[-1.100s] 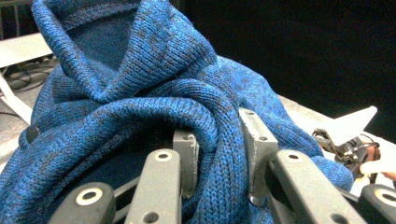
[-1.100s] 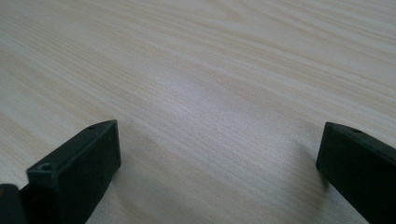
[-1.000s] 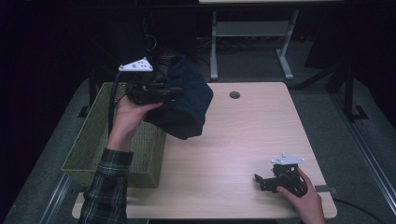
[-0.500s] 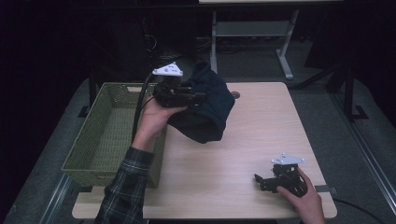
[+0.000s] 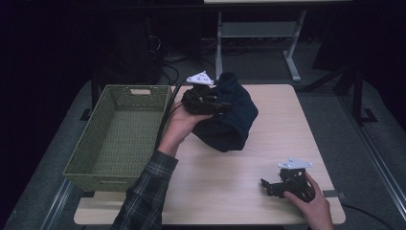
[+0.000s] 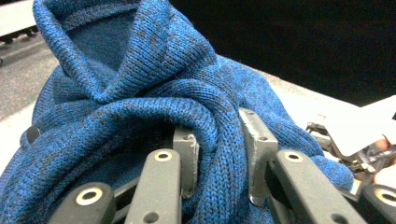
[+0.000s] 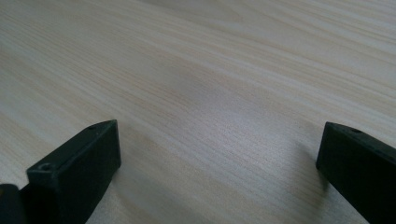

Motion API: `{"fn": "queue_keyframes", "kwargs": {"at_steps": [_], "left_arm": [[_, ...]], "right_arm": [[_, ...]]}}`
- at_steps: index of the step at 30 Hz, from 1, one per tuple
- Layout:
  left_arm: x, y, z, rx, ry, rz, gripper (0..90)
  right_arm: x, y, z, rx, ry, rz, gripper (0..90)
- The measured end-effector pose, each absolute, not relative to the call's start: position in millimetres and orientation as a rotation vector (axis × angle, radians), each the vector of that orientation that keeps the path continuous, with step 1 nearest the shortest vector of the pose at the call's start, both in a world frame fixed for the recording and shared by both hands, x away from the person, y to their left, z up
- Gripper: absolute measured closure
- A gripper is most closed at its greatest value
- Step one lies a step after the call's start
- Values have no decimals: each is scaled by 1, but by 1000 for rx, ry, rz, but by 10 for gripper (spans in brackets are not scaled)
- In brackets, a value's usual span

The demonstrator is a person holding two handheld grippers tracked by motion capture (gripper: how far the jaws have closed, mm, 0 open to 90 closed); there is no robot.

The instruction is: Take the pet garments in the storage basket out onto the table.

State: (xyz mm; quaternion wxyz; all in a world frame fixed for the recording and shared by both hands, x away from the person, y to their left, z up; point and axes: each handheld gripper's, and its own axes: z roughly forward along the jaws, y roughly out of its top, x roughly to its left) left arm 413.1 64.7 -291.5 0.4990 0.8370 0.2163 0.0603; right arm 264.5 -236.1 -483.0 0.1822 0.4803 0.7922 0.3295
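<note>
The blue knitted garment [image 5: 230, 117] has been carried from above the green basket [image 5: 119, 134] to over the table [image 5: 230, 182], lower than before, clamped in the left gripper [image 5: 218, 103]. The right gripper [image 5: 275, 187] has stayed resting on the table, jaws apart.

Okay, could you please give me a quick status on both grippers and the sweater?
Left gripper shut on blue sweater, held above table. Right gripper open, resting on table. Green basket alongside, nothing blocking.

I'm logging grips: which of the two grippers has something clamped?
The left gripper, jaws shut on the blue sweater; the right gripper rests open on the table.
</note>
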Motion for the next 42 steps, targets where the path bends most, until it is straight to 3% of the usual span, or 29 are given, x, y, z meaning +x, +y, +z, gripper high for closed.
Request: {"fn": "queue_keyframes", "kwargs": {"at_steps": [16,42], "left_arm": [[432,8,-346,2115,526,71,710],[459,-41,-424,2219,583,43,690]], "right_arm": [[265,-236,-483,1353,2237,930,0],[264,-236,-483,1357,2236,929,0]]}}
